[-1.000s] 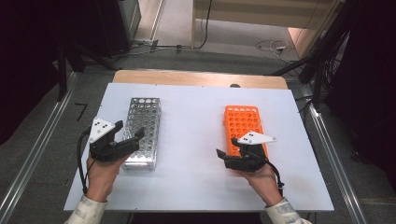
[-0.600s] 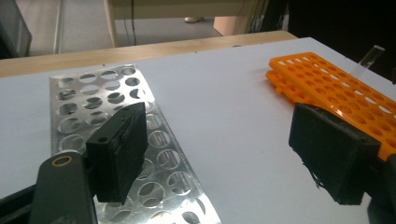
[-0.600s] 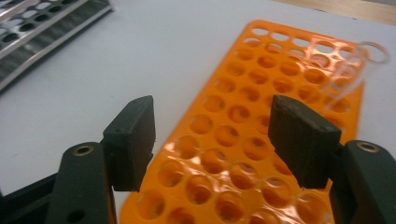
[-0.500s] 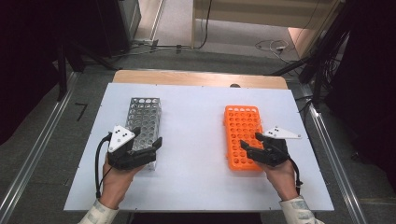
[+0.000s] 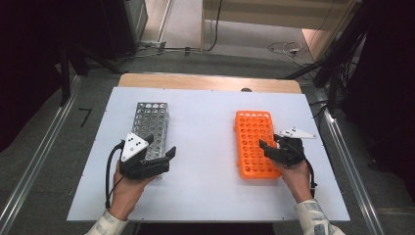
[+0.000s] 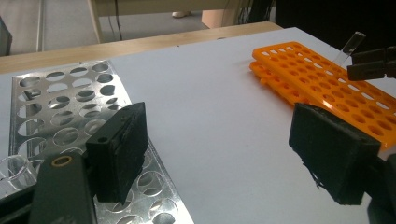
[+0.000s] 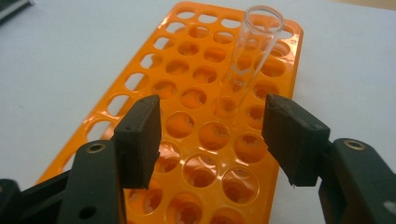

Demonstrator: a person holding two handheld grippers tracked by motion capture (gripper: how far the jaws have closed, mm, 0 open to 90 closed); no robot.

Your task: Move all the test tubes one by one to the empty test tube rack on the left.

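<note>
A clear test tube (image 7: 250,56) stands tilted in a hole of the orange rack (image 5: 252,142), which lies right of centre on the white table. My right gripper (image 7: 212,135) hovers over the rack's right side (image 5: 270,142). Its jaws have just been closing, and the tube's lower end sits just ahead of the gap between them, untouched by the pads. My left gripper (image 5: 160,145) is open over the near end of the metal rack (image 5: 151,117), with nothing between its jaws (image 6: 224,144). Another clear tube (image 6: 14,168) sits in that rack's near corner.
The white table top (image 5: 205,147) lies on a wooden board (image 5: 205,82). In the left gripper view the orange rack (image 6: 322,79) shows at the right with the right gripper's jaws (image 6: 373,63) above it. Cables and dark equipment stand beyond the table.
Both hands have shifted to the right. The left gripper now sits over the metal rack's near end, and the right gripper has moved from the orange rack's near end to its right side.
</note>
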